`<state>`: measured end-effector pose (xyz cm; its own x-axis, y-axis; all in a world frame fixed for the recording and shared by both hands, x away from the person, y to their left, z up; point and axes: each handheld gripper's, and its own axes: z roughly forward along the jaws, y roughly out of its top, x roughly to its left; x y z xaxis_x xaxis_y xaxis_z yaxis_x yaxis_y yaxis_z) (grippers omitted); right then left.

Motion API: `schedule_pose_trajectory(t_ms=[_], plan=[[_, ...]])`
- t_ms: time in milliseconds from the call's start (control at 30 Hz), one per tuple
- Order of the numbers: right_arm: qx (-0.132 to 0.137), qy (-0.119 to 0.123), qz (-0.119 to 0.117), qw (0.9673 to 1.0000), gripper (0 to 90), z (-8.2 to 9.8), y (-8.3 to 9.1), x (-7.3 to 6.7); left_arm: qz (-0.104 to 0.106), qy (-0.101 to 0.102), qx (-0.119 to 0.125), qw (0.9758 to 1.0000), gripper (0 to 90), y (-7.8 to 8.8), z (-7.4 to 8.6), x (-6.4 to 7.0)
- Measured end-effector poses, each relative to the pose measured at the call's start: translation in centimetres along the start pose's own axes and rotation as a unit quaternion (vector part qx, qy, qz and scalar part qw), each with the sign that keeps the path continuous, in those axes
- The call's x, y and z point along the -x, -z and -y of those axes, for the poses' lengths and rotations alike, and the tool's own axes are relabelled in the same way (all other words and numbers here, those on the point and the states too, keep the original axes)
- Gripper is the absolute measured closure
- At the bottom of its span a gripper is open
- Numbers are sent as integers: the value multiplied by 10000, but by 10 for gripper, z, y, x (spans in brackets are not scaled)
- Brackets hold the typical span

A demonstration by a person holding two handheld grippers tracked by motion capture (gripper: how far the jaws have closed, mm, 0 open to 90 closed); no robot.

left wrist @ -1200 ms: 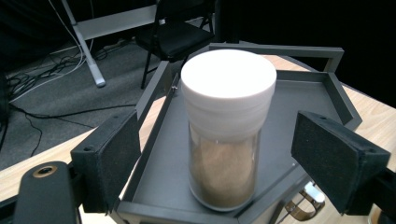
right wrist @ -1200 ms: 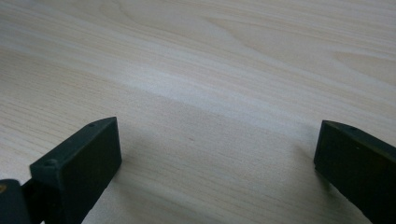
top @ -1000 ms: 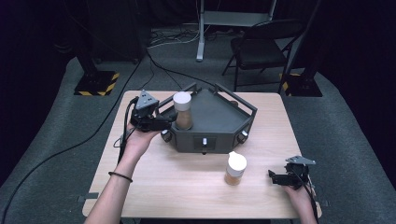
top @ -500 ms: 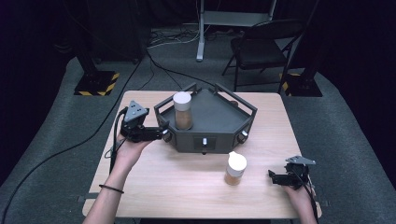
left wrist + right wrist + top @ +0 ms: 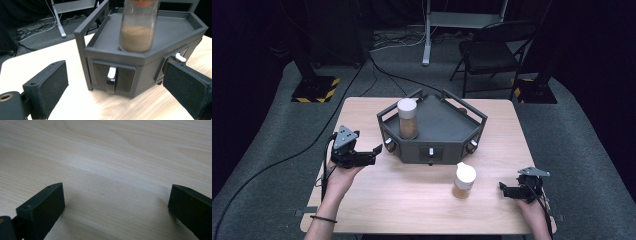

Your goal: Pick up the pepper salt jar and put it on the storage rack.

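Observation:
A clear jar (image 5: 407,120) with a white lid and brown powder stands in the left corner of a dark grey angular tray (image 5: 447,125) at mid-table. In the left gripper view the jar (image 5: 138,27) rises on the tray (image 5: 172,27) straight ahead. My left gripper (image 5: 373,154) hovers left of the tray, apart from it. Its jaws (image 5: 115,87) have just been opening and stand wide with nothing between them. A second, similar jar (image 5: 463,181) stands on the table in front of the tray. My right gripper (image 5: 503,190) rests open at the front right over bare wood (image 5: 115,207).
The tray's front faces carry small drawers with light handles (image 5: 111,78). A wooden table (image 5: 362,200) bears everything. Behind it on the grey floor stand a folding chair (image 5: 492,50), a metal stand (image 5: 427,30), striped-base posts (image 5: 314,87) and loose cables.
My left gripper let go of the jar on the tray, opened, and drew back left, toward the table's front and lower. The jar stayed upright. The right gripper kept still.

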<state>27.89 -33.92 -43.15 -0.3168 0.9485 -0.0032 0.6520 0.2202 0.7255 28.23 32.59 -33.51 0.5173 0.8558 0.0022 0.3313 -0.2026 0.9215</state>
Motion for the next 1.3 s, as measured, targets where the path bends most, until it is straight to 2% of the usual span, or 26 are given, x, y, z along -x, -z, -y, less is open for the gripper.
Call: schedule_pose_trajectory(t_ms=[267,367,600,800,867,1000,1167,1233,1300], plan=[[1,-3,1,10000,0,0,0,0,-88,143,-49,9998,54,5,26,-4],[1,-2,1,10000,0,0,0,0,-181,93,-134,9997,54,5,35,-1],[1,-2,1,10000,0,0,0,0,-238,87,-287,9993,56,3,55,0],[3,-4,3,10000,0,0,0,0,-232,309,-289,9988,62,2,79,-4],[2,-4,2,10000,0,0,0,0,-247,326,-399,9984,62,1,82,-7],[2,-4,3,10000,0,0,0,0,-296,351,-463,9979,62,-1,90,-9],[3,-5,4,10000,0,0,0,0,-430,367,-702,9959,62,-9,98,-10],[1,-7,3,10000,0,0,0,0,-367,462,-739,9955,61,-10,101,-14],[2,-5,3,10000,0,0,0,0,-400,449,-777,9952,62,-12,102,-13]])
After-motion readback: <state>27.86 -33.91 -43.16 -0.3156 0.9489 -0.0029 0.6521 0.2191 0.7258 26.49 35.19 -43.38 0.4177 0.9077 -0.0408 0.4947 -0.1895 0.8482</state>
